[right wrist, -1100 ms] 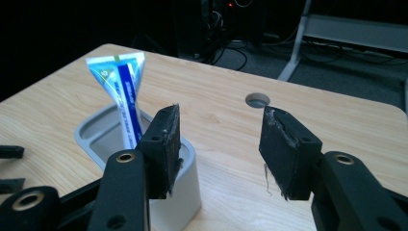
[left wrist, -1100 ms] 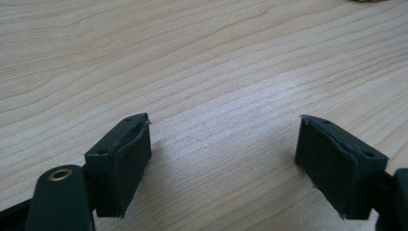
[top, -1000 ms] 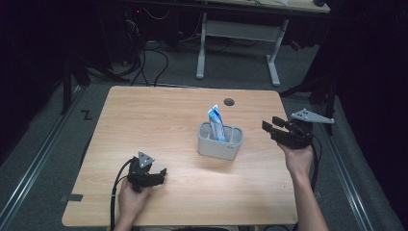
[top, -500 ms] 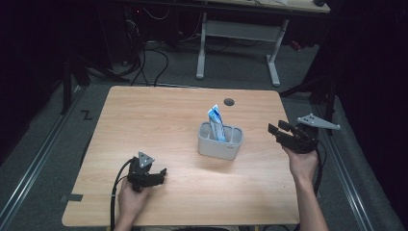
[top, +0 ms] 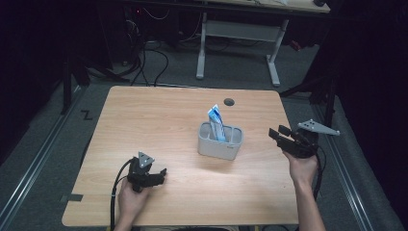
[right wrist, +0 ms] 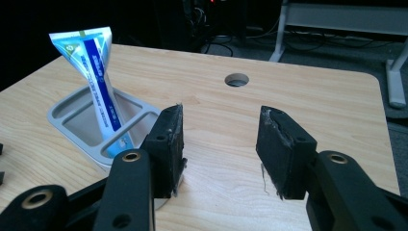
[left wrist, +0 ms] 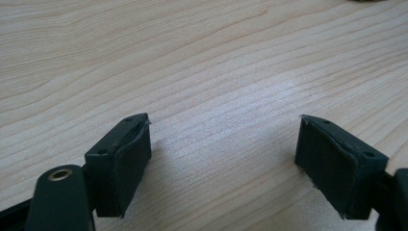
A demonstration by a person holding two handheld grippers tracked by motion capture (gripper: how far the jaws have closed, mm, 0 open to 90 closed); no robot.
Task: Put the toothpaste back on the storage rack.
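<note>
Where the dim room's grey floor (top: 57, 144) is crossed by cables (top: 159, 57), a pale wood bench (top: 154, 120) (round hole (top: 229, 101) near its far edge) is seen. A tube (top: 217, 122) stands in a grey caddy (top: 220, 141). Both claws, left (top: 156, 177) and right (top: 276, 133), are held spread, empty.

Black throughout: left hand-held gripper (top: 155, 176) and right hand-held gripper (top: 278, 132), each topped by a grey three-cornered plate. Worn dark pads (right wrist: 272, 144), brass-ringed holes, trailing black cable (top: 115, 192). Bare forearms.
</note>
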